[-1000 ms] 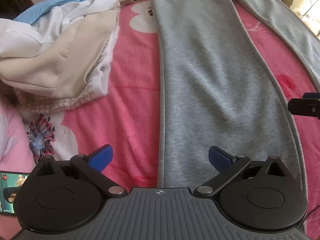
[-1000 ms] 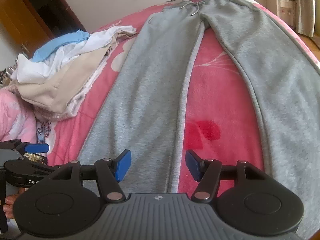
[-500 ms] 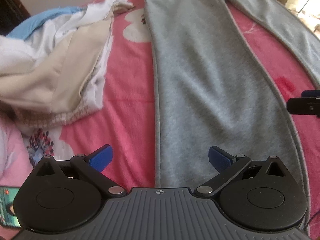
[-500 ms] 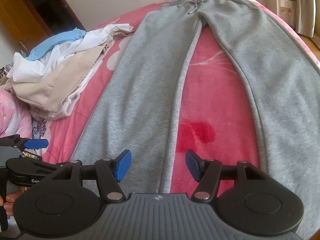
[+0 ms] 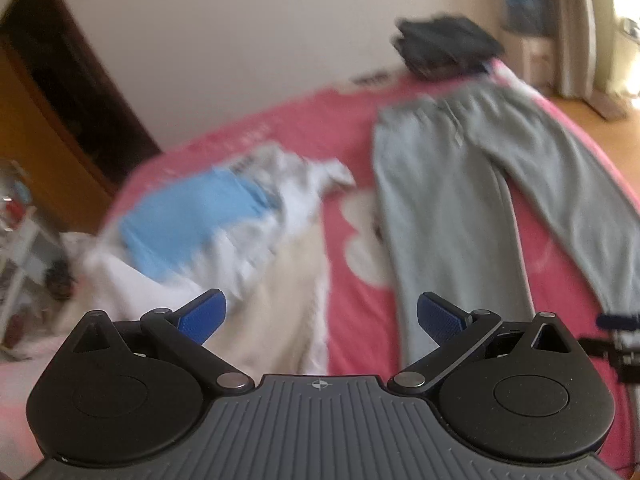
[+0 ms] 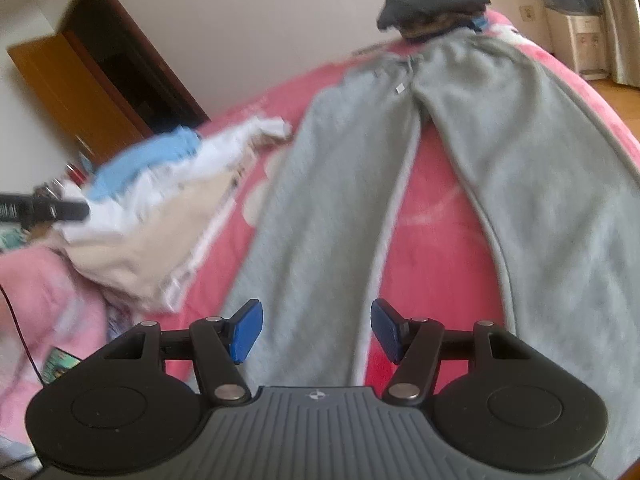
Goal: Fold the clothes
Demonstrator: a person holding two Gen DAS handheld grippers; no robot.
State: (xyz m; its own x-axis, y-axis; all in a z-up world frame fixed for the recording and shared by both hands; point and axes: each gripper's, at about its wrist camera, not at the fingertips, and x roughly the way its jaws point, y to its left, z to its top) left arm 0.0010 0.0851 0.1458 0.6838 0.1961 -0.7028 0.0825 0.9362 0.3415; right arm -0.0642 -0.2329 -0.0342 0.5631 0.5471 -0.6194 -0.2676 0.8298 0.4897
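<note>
Sweatpants (image 6: pixel 400 184), one pair, lie flat; both tongs (image 5: pixel 320 318) (image 6: pixel 316 330) gape empty

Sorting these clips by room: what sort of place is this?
Most likely a home bedroom: a bed with a pink floral cover, grey sweatpants and loose laundry on it, a wooden door behind.

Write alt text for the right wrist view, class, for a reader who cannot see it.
Grey fleece sweatpants lie flat, legs spread, on a pink flowered bedspread, with the open, empty right hand-held gripper poised above the left leg's cuff. A rumpled pile of white, beige and blue clothes sits to the left; dark folded garments rest beyond the waistband.
</note>
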